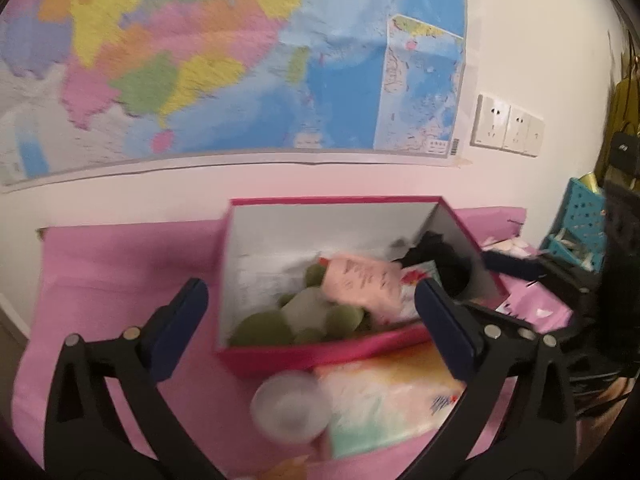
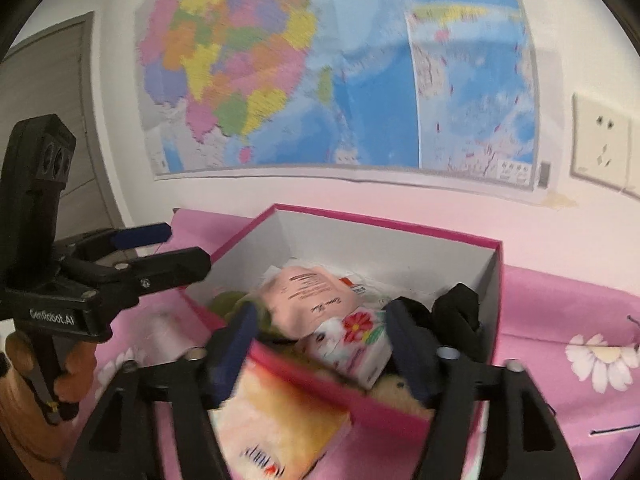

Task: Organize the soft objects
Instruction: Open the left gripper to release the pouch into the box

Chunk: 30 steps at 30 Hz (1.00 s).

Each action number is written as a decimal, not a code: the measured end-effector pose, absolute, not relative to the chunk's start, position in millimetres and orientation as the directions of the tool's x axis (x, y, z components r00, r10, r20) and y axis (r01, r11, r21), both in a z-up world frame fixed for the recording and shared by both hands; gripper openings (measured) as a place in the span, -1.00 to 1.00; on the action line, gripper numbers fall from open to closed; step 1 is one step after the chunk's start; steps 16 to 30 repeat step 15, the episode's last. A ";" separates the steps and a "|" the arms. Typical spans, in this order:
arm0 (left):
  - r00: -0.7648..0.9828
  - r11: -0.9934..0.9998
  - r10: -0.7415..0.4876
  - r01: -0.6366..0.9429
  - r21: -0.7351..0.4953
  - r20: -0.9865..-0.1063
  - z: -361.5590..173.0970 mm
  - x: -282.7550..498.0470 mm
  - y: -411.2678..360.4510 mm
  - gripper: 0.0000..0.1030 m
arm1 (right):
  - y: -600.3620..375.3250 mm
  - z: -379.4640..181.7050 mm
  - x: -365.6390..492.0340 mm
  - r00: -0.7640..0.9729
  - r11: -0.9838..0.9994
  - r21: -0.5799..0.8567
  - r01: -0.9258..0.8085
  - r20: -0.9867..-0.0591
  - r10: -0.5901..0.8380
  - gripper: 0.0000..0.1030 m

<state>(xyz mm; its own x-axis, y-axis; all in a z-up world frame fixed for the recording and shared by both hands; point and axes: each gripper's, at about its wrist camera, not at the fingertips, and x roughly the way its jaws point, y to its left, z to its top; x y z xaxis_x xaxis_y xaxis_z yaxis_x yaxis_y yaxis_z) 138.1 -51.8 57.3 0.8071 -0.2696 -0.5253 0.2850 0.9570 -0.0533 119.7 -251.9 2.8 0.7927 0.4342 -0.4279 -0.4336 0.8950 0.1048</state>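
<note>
— Tissue pack point(image 1: 394, 402) with the yellow-and-mint wrapper lies on the pink cloth point(image 1: 120, 264), just in front of the pink box's point(image 1: 316, 354) near wall, beside a clear round lid or cup point(image 1: 286, 406) we cannot identify through the blur

— And our tools? We see the left gripper point(image 1: 312, 334) spread wide with nothing between its blue pads, and the right gripper point(image 2: 320, 350) open too, its pads clear of the flowered pack point(image 2: 352, 346) resting at the box's near edge

— Then that pack outside the box seems the one we take next. We judge it light and squashy, with a slick film wrapper that may slide

— So we would close across its short sides near the middle, where the filling gives and the pads can sink in

— Agreed. Inside already we see the green plush point(image 1: 304, 316), a pale pink pouch point(image 2: 310, 298) and something black point(image 2: 458, 312) in the corner, so we would need to lay it on top gently
</note>
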 end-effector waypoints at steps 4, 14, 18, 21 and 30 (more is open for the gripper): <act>0.814 0.969 -0.235 0.240 -0.062 -0.531 48.6 119.5 -37.5 1.00 | -247.8 -3.9 81.8 0.824 0.908 0.049 -0.415 -0.403 0.398 0.76; 0.826 0.983 -0.168 0.184 -0.024 -0.538 21.5 73.6 -34.4 1.00 | -247.8 -36.9 34.9 0.817 0.931 0.092 -0.354 -0.454 0.356 0.88; 0.823 0.982 -0.168 0.185 -0.024 -0.542 18.0 70.3 -35.1 1.00 | -247.4 -39.9 31.7 0.816 0.932 0.090 -0.350 -0.459 0.351 0.88; 0.823 0.982 -0.168 0.185 -0.024 -0.542 18.0 70.3 -35.1 1.00 | -247.4 -39.9 31.7 0.816 0.932 0.090 -0.350 -0.459 0.351 0.88; 0.823 0.982 -0.168 0.185 -0.024 -0.542 18.0 70.3 -35.1 1.00 | -247.4 -39.9 31.7 0.816 0.932 0.090 -0.350 -0.459 0.351 0.88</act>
